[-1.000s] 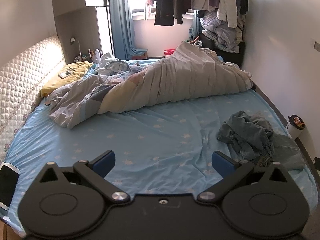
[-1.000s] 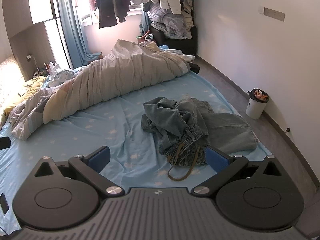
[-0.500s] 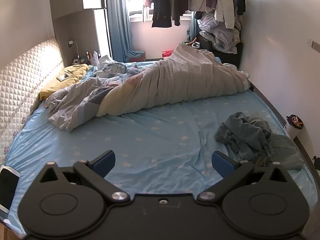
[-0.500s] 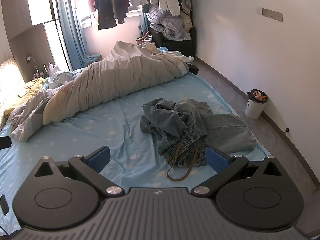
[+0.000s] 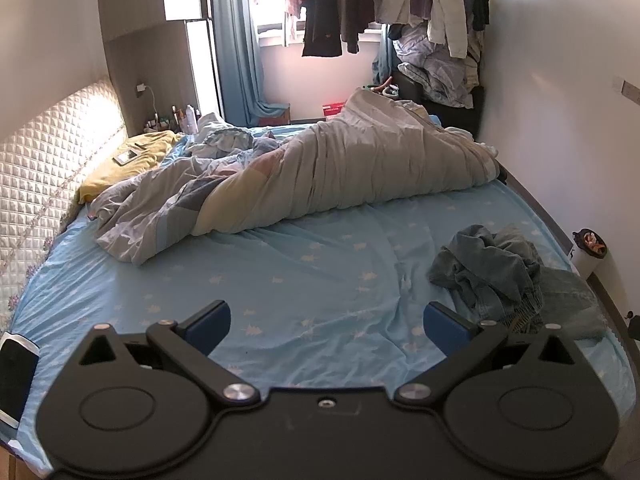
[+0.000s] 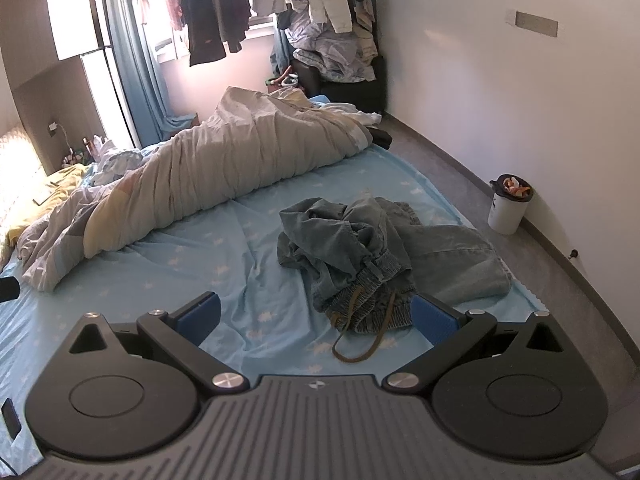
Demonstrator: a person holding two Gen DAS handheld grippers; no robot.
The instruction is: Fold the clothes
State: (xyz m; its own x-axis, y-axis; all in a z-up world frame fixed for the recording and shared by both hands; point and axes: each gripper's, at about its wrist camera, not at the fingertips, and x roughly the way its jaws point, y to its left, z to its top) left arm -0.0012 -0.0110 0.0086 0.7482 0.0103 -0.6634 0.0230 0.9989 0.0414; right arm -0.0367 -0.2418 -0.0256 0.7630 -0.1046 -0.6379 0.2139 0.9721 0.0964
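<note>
Left wrist view: your left gripper (image 5: 326,318) hangs over the near edge of the bed, jaws spread wide w/ nothing between them, only bare light-blue sheet (image 5: 280,280) under the gap. The task's thing, a crumpled heap of denim pants (image 5: 500,276), sits off to the right near the bed's corner, well apart from this gripper. A rolled duvet (image 5: 320,176) lies across the far half of the bed, which leaves the near half open, probably as folding room. A phone (image 5: 126,157) rests on a yellow cloth by the headboard. Hung clothes (image 5: 380,4) crowd the window; a small bin (image 5: 588,252) stands on the floor by the wall.

Right wrist view: your right gripper (image 6: 316,318) is also spread wide, holding nothing. Here the pants (image 6: 352,248) are straight ahead & close: the elastic waistband end and a brown drawstring (image 6: 360,340) loop lie just in front of the gap, nearer the right-hand finger (image 6: 434,320). One leg lies flatter, trailing toward the bed's right edge; the rest is bunched on top. They aren't folded. My guess: the gripper is lined up w/ the waistband because that's the firmest place to pinch before spreading them flat.
</note>
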